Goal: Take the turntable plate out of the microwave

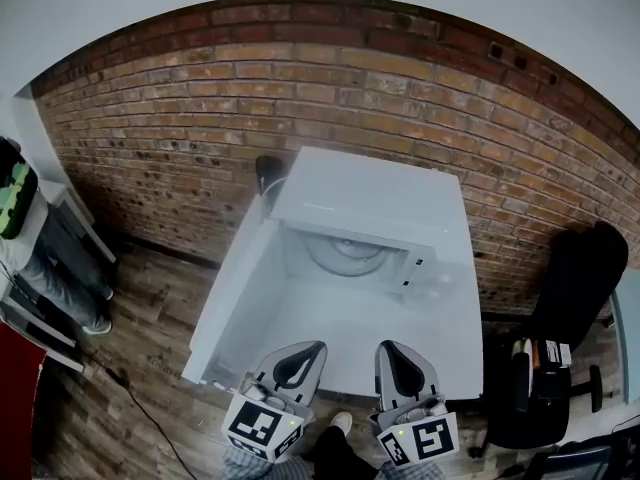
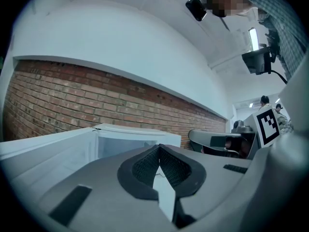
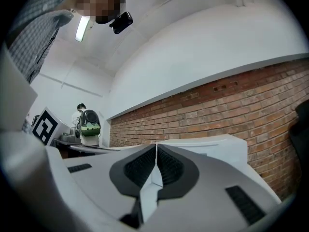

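Left tool (image 1: 312, 351), black-white square marker (image 1: 259, 426)

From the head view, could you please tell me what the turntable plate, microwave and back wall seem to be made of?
Turntable plate: probably glass, pale and translucent-looking with moulded rings.
Microwave: white painted metal or plastic, smooth, faintly glossy; cannot tell which.
Wall: rough red-brown brick with mortar lines.

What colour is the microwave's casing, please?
The microwave is white all over; the head view shows it best.
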`<state>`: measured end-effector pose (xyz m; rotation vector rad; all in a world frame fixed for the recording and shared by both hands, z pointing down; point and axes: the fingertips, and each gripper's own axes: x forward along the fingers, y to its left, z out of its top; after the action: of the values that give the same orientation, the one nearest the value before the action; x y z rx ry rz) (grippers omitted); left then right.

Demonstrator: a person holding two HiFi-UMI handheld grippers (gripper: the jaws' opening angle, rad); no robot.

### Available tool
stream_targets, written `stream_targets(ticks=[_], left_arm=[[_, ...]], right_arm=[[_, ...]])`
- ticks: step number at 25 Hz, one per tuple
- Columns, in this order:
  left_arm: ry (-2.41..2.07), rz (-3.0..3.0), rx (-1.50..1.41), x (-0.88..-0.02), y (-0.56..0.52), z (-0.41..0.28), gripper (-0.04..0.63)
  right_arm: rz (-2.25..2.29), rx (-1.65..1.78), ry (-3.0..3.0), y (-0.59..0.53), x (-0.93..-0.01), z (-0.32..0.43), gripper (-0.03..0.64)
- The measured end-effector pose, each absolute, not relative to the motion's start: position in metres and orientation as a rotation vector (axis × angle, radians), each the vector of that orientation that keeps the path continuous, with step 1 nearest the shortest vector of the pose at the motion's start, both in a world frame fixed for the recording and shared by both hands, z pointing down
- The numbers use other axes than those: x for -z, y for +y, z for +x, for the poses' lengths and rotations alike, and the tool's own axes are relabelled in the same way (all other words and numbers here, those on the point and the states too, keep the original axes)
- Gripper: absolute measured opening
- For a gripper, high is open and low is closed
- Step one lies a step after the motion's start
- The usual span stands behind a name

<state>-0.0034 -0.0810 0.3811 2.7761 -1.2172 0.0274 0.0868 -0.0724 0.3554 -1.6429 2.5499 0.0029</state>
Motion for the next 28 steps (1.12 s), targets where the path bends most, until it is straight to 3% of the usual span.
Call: stream_targets(ticks=[12,28], left_arm=[[-1.351,2.682,-0.038,-0.375,-0.194,0.029,0.009],[-1.206,2.321,-0.032,-0.469,-0.281,0.028,0.009]], right_arm=[[-1.432,0.025,2.643,-0.194,-0.348,0.111,0.021],[-1.530,0.097,2.683,-0.243,-0.383,0.105,0.021]])
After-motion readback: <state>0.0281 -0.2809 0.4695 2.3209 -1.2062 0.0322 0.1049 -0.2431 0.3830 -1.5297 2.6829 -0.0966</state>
